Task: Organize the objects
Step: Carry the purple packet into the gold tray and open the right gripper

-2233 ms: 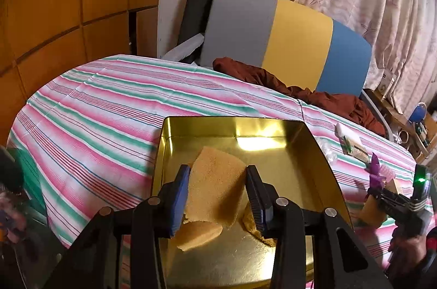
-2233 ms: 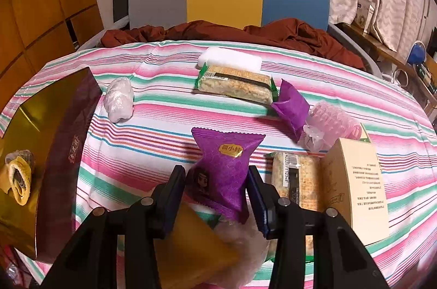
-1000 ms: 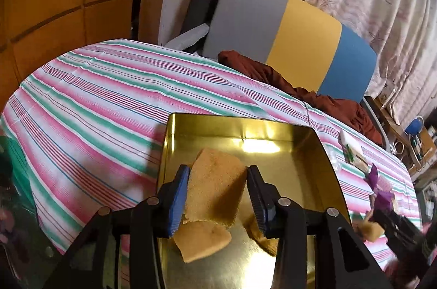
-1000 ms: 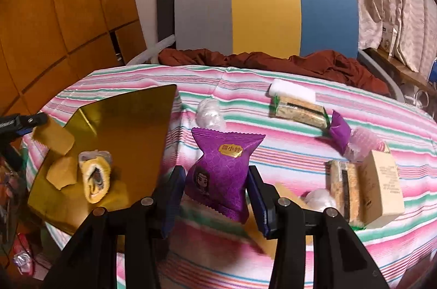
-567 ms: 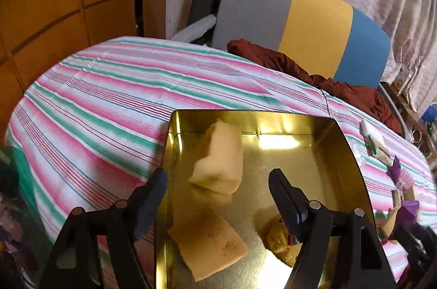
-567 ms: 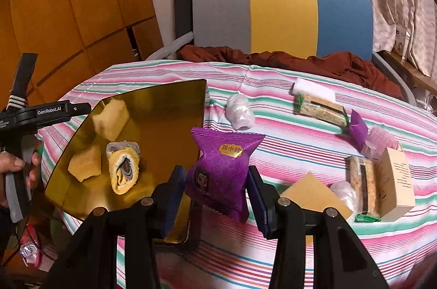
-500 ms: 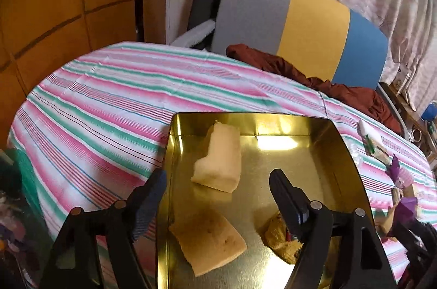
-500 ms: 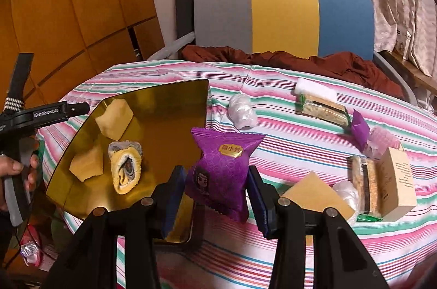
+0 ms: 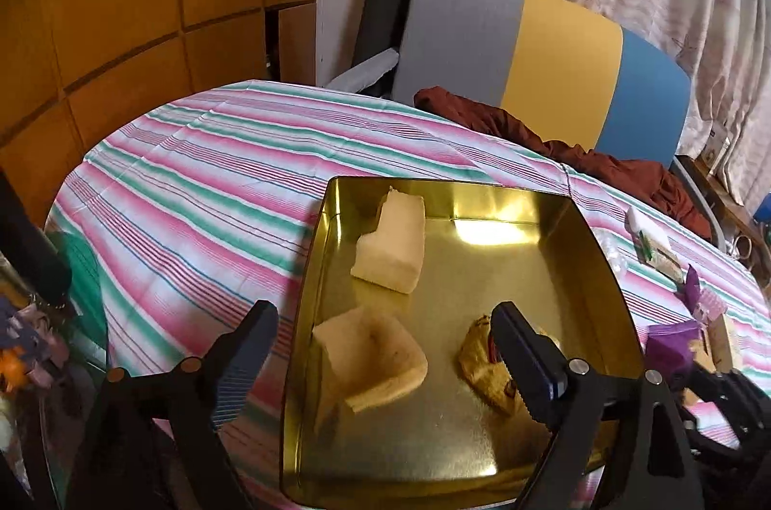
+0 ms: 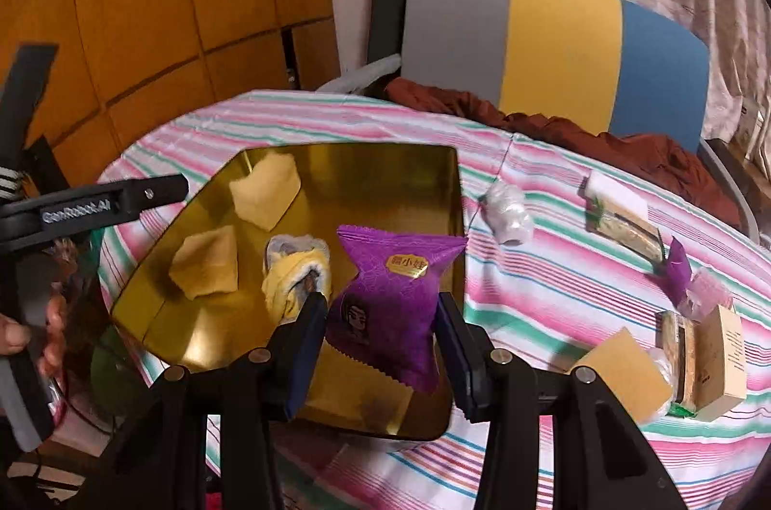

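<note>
A gold tin tray (image 9: 482, 269) lies on the striped cloth with a pale cake block (image 9: 392, 247), a tan cake piece (image 9: 371, 358) and a wrapped roll (image 9: 486, 360) in it. My left gripper (image 9: 385, 317) hovers over the tray's near end, its jaws wide and still opening, pressing on nothing. My right gripper (image 10: 380, 305) is shut on a purple snack packet (image 10: 392, 293), held above the right side of the tray (image 10: 376, 182). The right wrist view shows one left finger (image 10: 111, 204) at the tray's left edge.
Loose snacks lie right of the tray: a white wrapped ball (image 10: 506, 211), a bar (image 10: 621, 221), a small purple packet (image 10: 677, 264), a tan card (image 10: 621, 370) and a box (image 10: 723, 355). A grey, yellow and blue chair (image 10: 554, 47) stands behind. A hand (image 10: 29, 331) grips the left handle.
The left jaws opened wide and let go of the pale cake, which now rests at the tray's far left. The right gripper carried the purple packet left until it hung over the tray.
</note>
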Demonstrator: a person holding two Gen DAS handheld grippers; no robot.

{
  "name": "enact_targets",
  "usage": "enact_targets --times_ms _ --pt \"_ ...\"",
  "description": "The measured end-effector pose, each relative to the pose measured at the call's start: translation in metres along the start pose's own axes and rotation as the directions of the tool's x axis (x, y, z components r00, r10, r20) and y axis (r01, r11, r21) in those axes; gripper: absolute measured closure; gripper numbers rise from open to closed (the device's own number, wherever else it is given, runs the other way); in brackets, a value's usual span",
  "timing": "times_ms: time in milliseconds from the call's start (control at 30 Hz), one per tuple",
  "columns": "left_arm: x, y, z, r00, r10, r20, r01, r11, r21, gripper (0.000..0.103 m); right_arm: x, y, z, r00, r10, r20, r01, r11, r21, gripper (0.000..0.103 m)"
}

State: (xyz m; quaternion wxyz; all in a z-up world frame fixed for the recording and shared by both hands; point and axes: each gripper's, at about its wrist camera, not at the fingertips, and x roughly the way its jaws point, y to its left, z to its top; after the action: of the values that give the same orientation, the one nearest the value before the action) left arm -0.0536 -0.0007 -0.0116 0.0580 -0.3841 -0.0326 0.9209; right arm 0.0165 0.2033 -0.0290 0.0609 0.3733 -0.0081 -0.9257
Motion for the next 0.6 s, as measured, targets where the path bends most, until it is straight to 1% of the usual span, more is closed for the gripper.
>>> enact_targets --times_ms 133,200,433,533,600 --pt "-0.009 -0.001 -0.003 1.0 0.004 0.014 -0.004 1.0 0.006 0.012 0.001 0.004 0.002 1.0 -0.004 0.001 0.004 1.0 -0.001 0.057" --pt "-0.012 0.001 -0.005 1.0 -0.006 0.015 0.006 1.0 0.002 0.012 0.003 0.005 0.003 1.0 0.0 -0.002 0.0 1.0 -0.001 0.057" --pt "-0.011 0.018 -0.015 0.999 -0.049 -0.023 0.047 0.997 -0.06 0.012 0.011 0.009 0.002 1.0 0.01 -0.028 -0.01 1.0 -0.001 0.057" --pt "-0.011 0.021 -0.018 0.999 -0.042 -0.024 0.04 0.998 -0.056 0.012 0.016 0.01 0.0 0.999 0.005 -0.044 -0.005 1.0 -0.008 0.057" --pt "-0.011 0.023 -0.019 0.999 -0.025 -0.022 0.024 0.998 -0.049 0.012 0.019 0.011 0.0 0.999 0.005 -0.054 -0.005 1.0 -0.004 0.057"
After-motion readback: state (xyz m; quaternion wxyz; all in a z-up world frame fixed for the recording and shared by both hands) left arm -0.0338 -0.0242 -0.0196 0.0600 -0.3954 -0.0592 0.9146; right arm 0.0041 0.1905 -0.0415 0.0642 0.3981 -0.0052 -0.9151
